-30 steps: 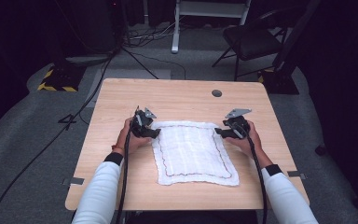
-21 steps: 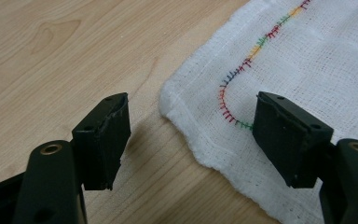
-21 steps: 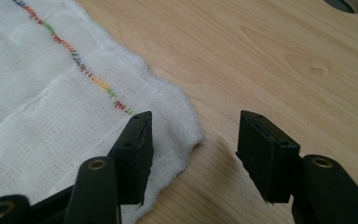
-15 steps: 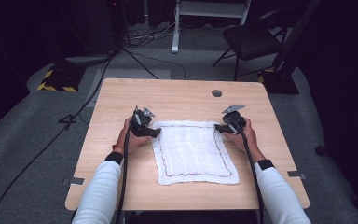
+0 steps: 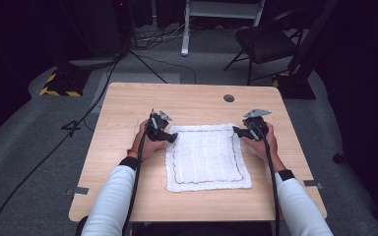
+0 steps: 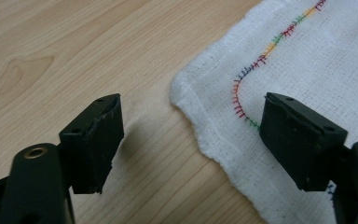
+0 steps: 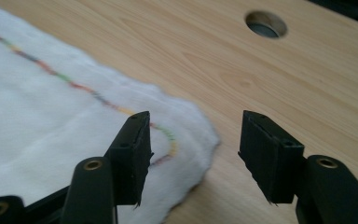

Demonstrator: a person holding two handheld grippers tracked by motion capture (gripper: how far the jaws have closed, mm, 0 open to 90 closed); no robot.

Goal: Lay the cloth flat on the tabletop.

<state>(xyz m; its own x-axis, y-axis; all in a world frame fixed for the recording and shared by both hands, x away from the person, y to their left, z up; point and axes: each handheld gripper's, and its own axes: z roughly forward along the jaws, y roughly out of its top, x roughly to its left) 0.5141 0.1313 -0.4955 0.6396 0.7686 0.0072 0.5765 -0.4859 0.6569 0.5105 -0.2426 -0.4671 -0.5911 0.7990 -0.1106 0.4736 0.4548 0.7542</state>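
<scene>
A white woven cloth (image 5: 206,157) with a coloured stitched border lies flat on the wooden table (image 5: 187,103). My left gripper (image 5: 173,138) is at the cloth's far left corner. In the left gripper view its jaws (image 6: 196,119) stand wide apart and have just been opening. One jaw is over bare wood and the other over the cloth (image 6: 307,56), and the pads grip nothing. My right gripper (image 5: 236,131) is at the far right corner. Its jaws (image 7: 198,137) straddle the edge of the cloth (image 7: 37,107), open, with the pads off it.
A round cable hole (image 5: 229,98) sits in the table behind the right gripper, also visible in the right gripper view (image 7: 265,24). Bare wood lies left, right and behind the cloth. A chair (image 5: 266,42), stands and cables are on the floor beyond the table.
The right hand has shifted a little at the cloth's far right corner. The left hand has stayed in place and the cloth lies as before.
</scene>
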